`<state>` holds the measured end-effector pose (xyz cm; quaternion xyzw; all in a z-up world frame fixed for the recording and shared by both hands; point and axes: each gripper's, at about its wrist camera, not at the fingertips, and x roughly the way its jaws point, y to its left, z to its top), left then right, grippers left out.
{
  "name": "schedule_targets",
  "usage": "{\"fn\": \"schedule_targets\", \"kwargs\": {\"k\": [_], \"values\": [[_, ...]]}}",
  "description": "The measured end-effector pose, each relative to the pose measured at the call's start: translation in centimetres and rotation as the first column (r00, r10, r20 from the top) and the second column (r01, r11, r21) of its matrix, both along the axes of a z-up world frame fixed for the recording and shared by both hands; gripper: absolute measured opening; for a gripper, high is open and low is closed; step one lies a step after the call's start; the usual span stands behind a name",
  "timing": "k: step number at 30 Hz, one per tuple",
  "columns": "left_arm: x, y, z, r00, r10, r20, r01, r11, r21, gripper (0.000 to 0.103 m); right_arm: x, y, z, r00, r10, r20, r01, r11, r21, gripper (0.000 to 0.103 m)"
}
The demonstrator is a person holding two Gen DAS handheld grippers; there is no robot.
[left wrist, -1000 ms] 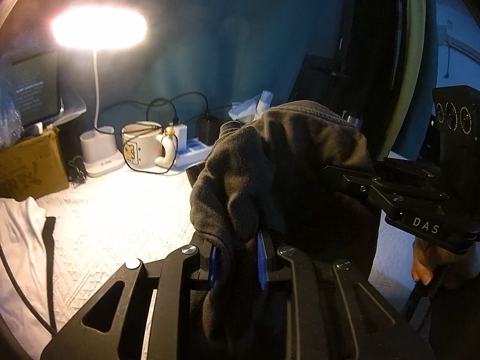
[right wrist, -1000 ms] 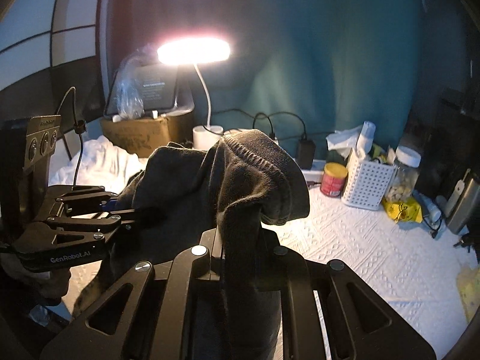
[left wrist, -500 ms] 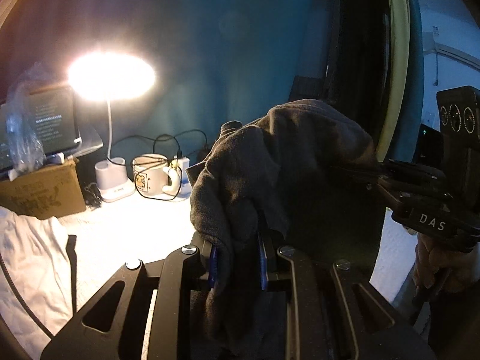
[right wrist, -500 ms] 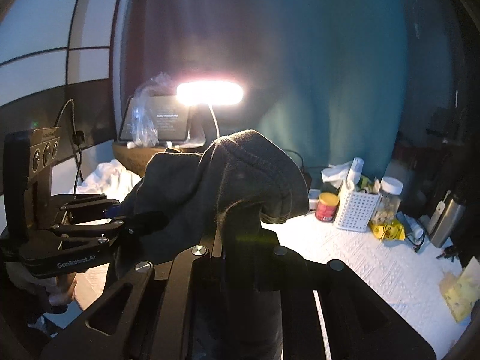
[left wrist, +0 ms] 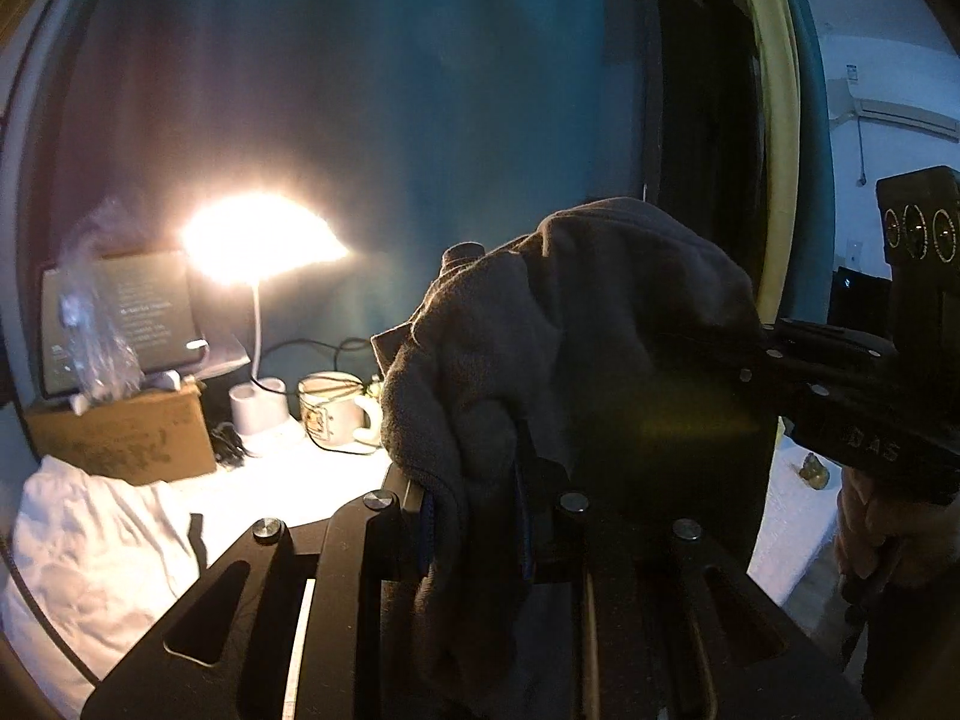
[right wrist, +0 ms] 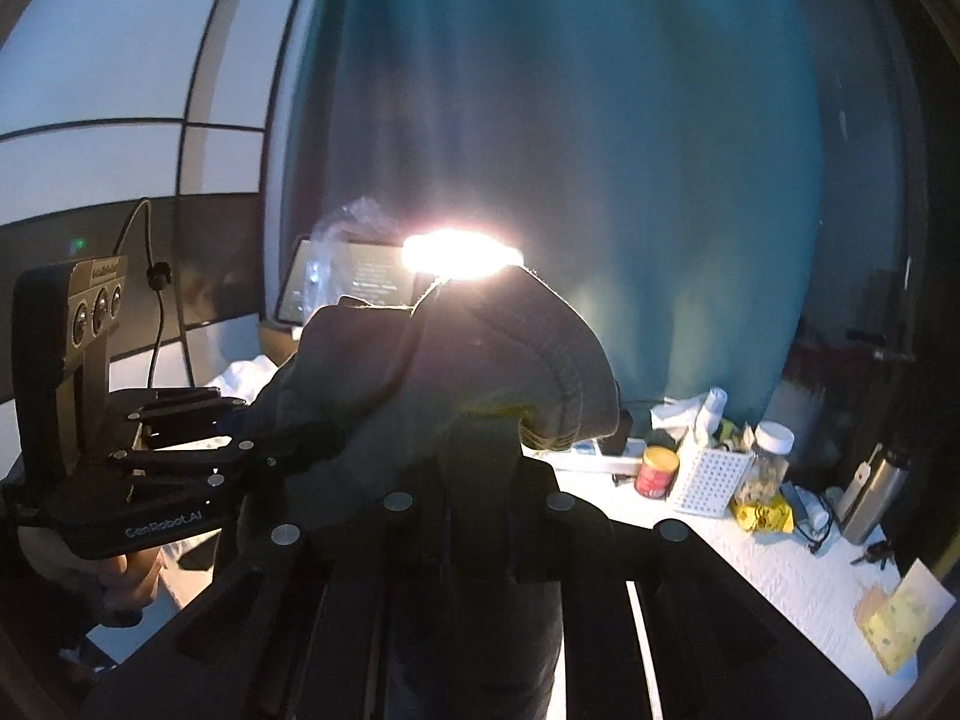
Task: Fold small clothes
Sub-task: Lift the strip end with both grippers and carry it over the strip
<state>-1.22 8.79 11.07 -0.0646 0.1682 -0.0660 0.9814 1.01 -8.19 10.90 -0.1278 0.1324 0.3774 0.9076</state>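
Bench [right wrist: 798, 576]: white textured cover, lies below and beyond both grippers. Teal curtain [right wrist: 600, 150] hangs behind it.

Dark grey garment [left wrist: 570, 348]: small fleece-like piece, hem band visible in the right wrist view. It is off the bench, hanging in the air between the two grippers, bunched over their tips. No flat panel, no crease and no fold line shows. Judgement: folding proper is not begun; the piece is only lifted and stretched between two grips. Left to do: spread it flat on the bench, fold it, set it aside.

White garment [left wrist: 90, 552]: crumpled on the bench, below and to the left of the left gripper. Not folded; likely waiting its turn.

Left gripper [left wrist: 474, 516]: jaws nearly together, blue pads clamping a thick bunch of the dark cloth. Seen from the right wrist view it sits to the left, tips buried in the cloth.

Right gripper [right wrist: 474, 474]: jaws nearly together on a gathered edge of the same garment, cloth draping forward over the tips. A hand [left wrist: 888, 528] holds its handle.

Lit desk lamp [left wrist: 258, 240], cardboard box [left wrist: 120, 438] and mug [left wrist: 330, 408]: beyond the left gripper, at the far bench edge.

Small clutter beyond and right of the right gripper: perforated white basket [right wrist: 711, 474], red tin [right wrist: 657, 471], jar [right wrist: 765, 462]. Well clear of the cloth.
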Motion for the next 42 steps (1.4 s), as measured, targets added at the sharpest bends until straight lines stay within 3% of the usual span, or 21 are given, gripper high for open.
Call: {"fn": "schedule_targets", "kwargs": {"k": [15, 24, 31, 42], "values": [[-4.8, 3.1, 2.6, 0.992, 0.109, 0.066, -0.112, 0.993, 0.043, 0.019, -4.4, 3.4, 2.6, 0.990, 0.119, 0.072, -0.122, 0.992, 0.037, 0.013], [-7.0, 5.1, 2.0, 0.985, 0.164, 0.049, -0.168, 0.982, 0.091, 0.019, -6.5, 5.9, 2.4, 0.979, 0.193, 0.062, -0.196, 0.980, 0.030, 0.013], [-7.1, 7.0, 0.5, 0.979, 0.204, 0.001, -0.203, 0.975, 0.091, 0.019, -5.6, 8.2, 0.9, 0.976, 0.216, 0.023, -0.216, 0.976, 0.015, 0.013], [-3.4, 9.4, -2.9, 0.973, 0.210, -0.098, -0.203, 0.976, 0.078, 0.019, -0.9, 10.8, -2.4, 0.977, 0.200, -0.069, -0.201, 0.980, -0.005, 0.013]]}}
